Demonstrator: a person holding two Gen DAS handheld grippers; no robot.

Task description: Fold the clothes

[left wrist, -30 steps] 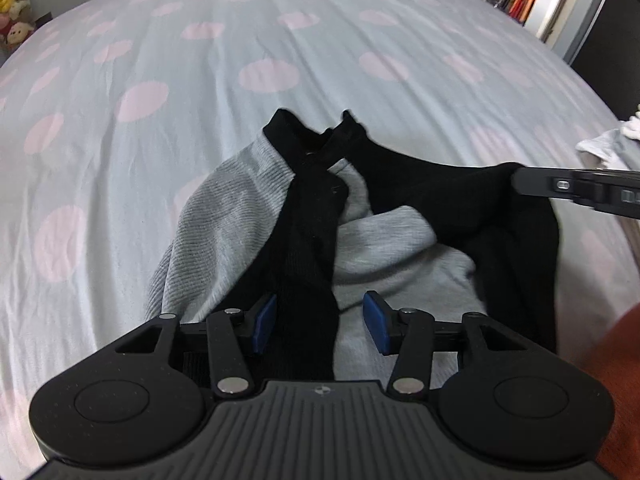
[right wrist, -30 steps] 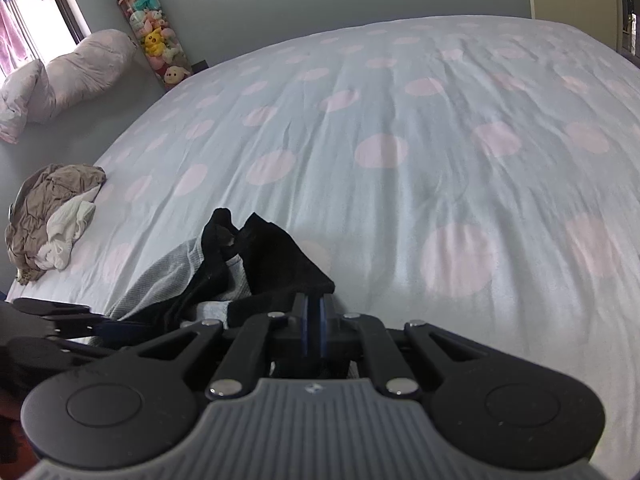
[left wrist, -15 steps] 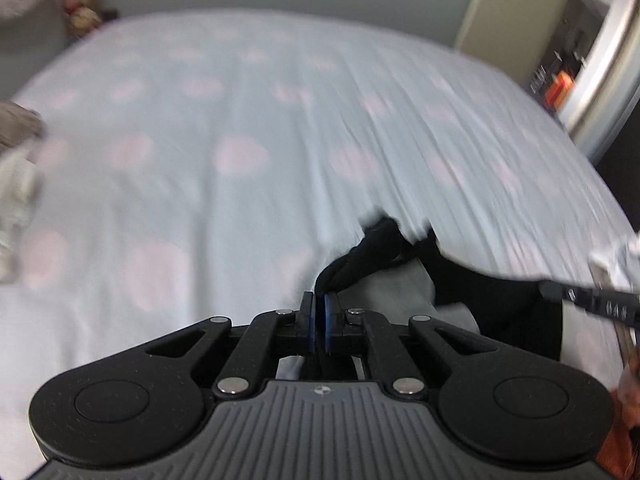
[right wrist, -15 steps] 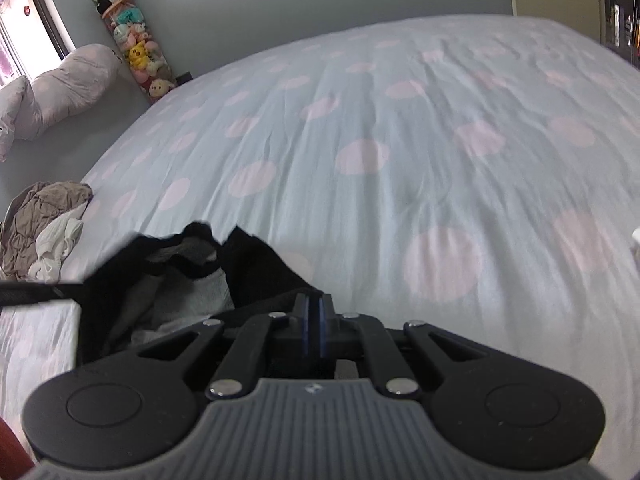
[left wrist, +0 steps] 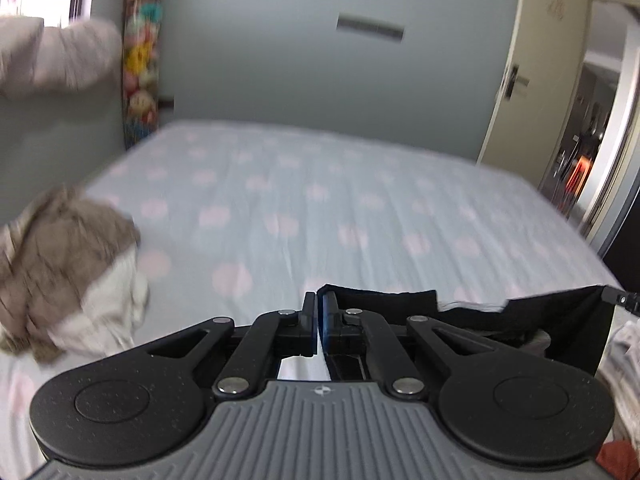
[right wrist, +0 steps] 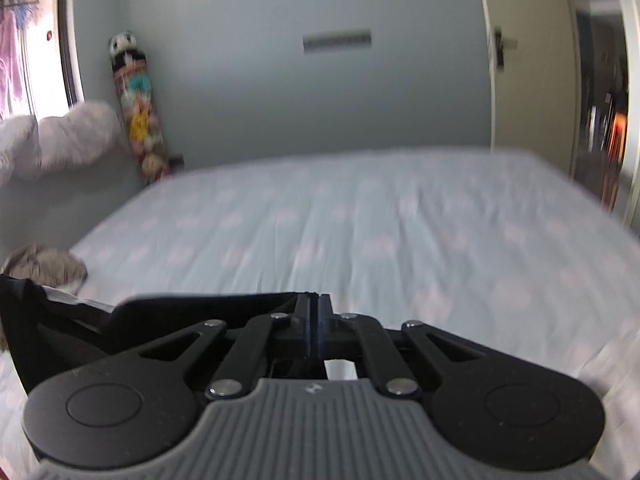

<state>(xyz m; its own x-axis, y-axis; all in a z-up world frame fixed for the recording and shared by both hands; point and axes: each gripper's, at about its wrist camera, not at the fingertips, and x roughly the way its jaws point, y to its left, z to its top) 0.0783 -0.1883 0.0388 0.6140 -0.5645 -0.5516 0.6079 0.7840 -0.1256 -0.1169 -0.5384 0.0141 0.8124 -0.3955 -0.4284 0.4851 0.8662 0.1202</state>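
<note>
Both claws tilted slightly down, above the near edge of the bed (left wrist: 320,208). Left claw (left wrist: 319,320) is clamped tight on one end of the black garment (left wrist: 560,316); right claw (right wrist: 314,320) is pinched on the other end. Garment hangs stretched between them, off the sheet. Clothes pile (left wrist: 60,264) sits at the bed's left edge.

Your two views are lit by soft daylight from the window (right wrist: 36,52) at upper left, which is blown out white. Motion blur smears the bed (left wrist: 320,208), the clothes pile (left wrist: 68,264) and the door (right wrist: 532,80). Straight edges bow towards the corners. Only the gripper bodies look sharp.
</note>
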